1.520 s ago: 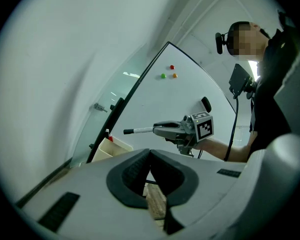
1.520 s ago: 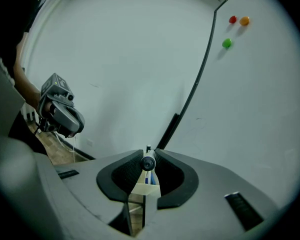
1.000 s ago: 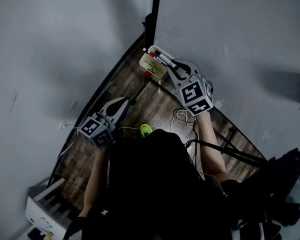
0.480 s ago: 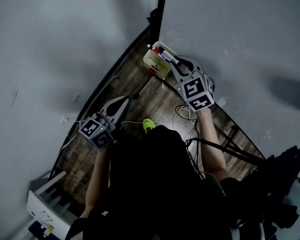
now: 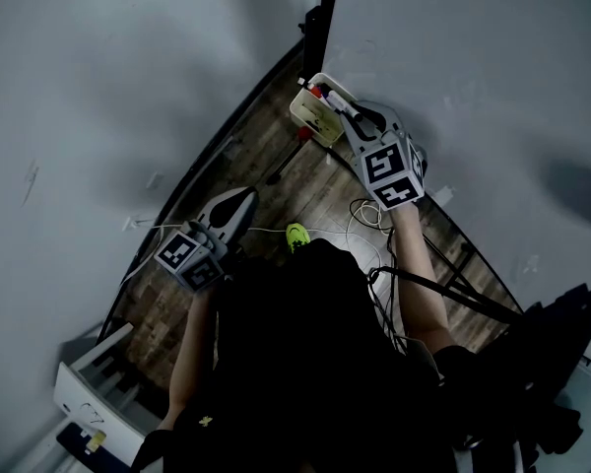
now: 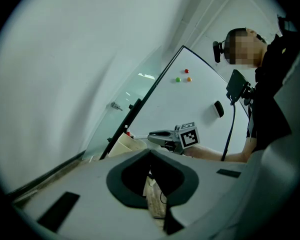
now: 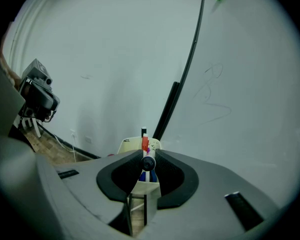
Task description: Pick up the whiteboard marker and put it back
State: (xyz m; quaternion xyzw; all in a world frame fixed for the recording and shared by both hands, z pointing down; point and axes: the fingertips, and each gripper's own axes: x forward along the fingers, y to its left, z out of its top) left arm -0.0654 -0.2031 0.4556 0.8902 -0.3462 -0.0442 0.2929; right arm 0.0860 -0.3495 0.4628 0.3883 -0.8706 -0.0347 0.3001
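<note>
Marker | clamped in my right gripper, just beside pen box | my left gripper closed, empty, well apart from it

Wood floor is carrying looped white cables and a small green thing; white rack standing at its edge.

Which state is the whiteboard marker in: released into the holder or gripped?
Gripped. The right hand-held gripper has its jaws clamped on the whiteboard marker, aimed at the cream holder; whether its tip is inside cannot be told.
</note>
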